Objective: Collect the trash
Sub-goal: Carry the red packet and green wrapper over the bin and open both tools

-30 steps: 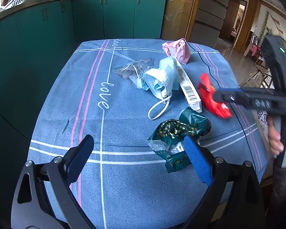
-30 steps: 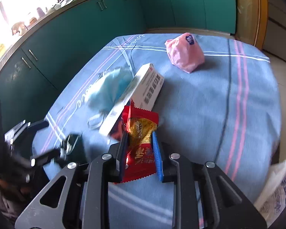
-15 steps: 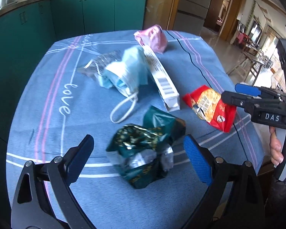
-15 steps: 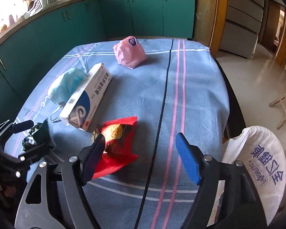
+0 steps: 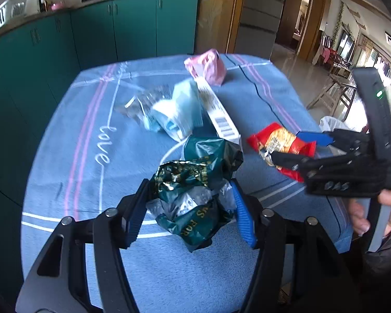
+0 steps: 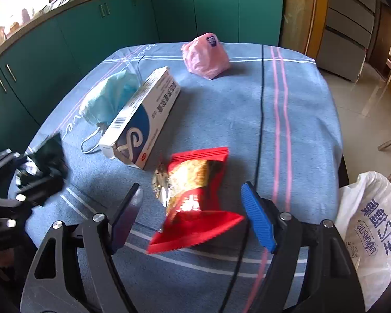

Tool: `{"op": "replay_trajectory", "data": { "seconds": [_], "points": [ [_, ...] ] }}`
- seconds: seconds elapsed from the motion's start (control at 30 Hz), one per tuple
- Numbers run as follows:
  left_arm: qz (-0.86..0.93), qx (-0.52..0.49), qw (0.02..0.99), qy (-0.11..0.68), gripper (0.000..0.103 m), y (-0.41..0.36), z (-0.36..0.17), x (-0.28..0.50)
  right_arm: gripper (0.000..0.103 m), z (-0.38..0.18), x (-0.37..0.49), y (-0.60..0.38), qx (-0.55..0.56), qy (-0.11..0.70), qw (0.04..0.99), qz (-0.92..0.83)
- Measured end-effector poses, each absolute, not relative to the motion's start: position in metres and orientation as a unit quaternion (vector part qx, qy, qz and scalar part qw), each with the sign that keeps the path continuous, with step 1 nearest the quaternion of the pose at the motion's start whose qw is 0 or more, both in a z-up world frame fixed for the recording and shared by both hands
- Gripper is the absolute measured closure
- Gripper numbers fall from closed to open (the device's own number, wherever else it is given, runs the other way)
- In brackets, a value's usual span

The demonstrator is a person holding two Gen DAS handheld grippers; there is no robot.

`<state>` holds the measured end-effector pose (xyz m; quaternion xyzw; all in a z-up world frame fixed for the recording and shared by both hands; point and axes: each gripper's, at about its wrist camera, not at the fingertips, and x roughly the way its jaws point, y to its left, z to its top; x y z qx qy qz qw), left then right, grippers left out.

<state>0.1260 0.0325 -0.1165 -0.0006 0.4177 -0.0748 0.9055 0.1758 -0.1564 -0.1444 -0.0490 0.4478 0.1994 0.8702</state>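
**A:** What do the jaws have?

**B:** The left gripper (image 5: 190, 206) is closed around the crumpled dark green foil wrapper with gold print (image 5: 195, 182); both pads press into its sides. The right gripper (image 6: 193, 219) stands wide open, its fingers straddling the red plastic snack packet (image 6: 195, 195), which lies flat on the blue striped tablecloth (image 6: 221, 109) and touches neither pad.

**A:** And further out?

**B:** Just beyond the red packet is the long white and blue cardboard box (image 6: 143, 120), with the light blue face mask (image 6: 109, 99) bunched against its far side. The knotted pink plastic bag (image 6: 206, 54) sits near the far edge. From the left wrist view, a crinkled clear plastic wrapper (image 5: 143, 99) lies beside the mask. The white printed plastic bag (image 6: 370, 221) hangs off the table's right side, probably the place for the trash.

**A:** What could go wrong?

**B:** The green wrapper is springy and loosely balled, so I'd judge the grip shallow; a quick swing toward the bag might let it slip out. The red packet lies flat, so closing without pressing down could have the pads skate over it or pinch the cloth instead. Both grippers are close together, so they could knock into each other.
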Motion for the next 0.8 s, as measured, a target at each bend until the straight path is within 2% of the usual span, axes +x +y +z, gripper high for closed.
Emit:
{"op": "replay_trajectory", "data": {
  "seconds": [0.1,0.13,0.17,0.27,0.4,0.63,0.8],
  "points": [
    [-0.070,0.001,0.908,0.413,0.042,0.032,-0.112,0.123,0.028,-0.148,0.173,-0.146,-0.073,0.442,0.872,0.197],
    [-0.070,0.001,0.908,0.413,0.042,0.032,-0.111,0.122,0.035,-0.148,0.172,-0.144,-0.080,0.439,0.873,0.196],
    [-0.070,0.001,0.908,0.413,0.042,0.032,-0.111,0.123,0.047,-0.150,0.171,-0.142,-0.087,0.438,0.873,0.196],
    [-0.073,0.003,0.909,0.411,0.042,0.030,-0.109,0.121,0.053,-0.152,0.169,-0.141,-0.090,0.441,0.869,0.206],
    [-0.073,0.007,0.912,0.403,0.042,0.028,-0.105,0.117,0.056,-0.145,0.161,-0.146,-0.095,0.427,0.876,0.202],
    [-0.074,0.016,0.918,0.389,0.042,0.021,-0.096,0.110,0.057,-0.115,0.146,-0.183,-0.067,0.396,0.899,0.173],
    [-0.077,0.012,0.918,0.388,0.042,0.016,-0.092,0.109,0.057,-0.113,0.139,-0.201,-0.054,0.394,0.902,0.166]
  ]
}}
